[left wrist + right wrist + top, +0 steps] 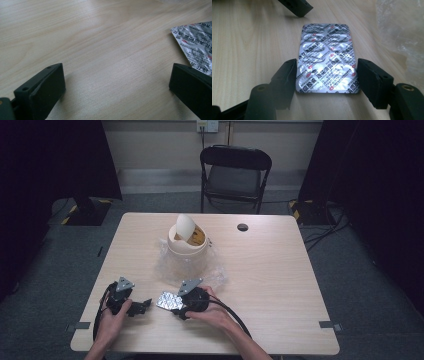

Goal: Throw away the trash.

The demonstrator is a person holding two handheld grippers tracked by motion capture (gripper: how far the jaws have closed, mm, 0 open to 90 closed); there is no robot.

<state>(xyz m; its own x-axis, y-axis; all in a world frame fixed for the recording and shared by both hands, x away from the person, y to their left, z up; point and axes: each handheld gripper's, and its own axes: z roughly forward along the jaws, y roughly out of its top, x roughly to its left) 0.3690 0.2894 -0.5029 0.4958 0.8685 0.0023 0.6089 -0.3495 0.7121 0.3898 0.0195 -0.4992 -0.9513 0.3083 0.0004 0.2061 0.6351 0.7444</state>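
1. A person is sitting at a pale wooden table (280, 270), holding a two-jaw gripper in each hand.
2. The right gripper (325, 75) is clamping a silver blister pack of pills (325, 57) by its two long edges; the pack is lying flat on the wood near the table's front edge, just left of the right hand in the high view.
3. The left gripper (117, 87) is resting beside it with its jaws wide apart and nothing between them; a corner of the pack is showing past its right jaw.
4. The step in hand looks like the pick-up: the grip seems set, so the next move probably calls for a lift straight up without letting the thin pack bend or slip.
5. Behind the pack, a small cream swing-lid bin (187, 242) is standing on crinkled clear plastic (212, 272), near the right hand.
6. Open wood is lying to the right and far left; the front edge is close to both hands.
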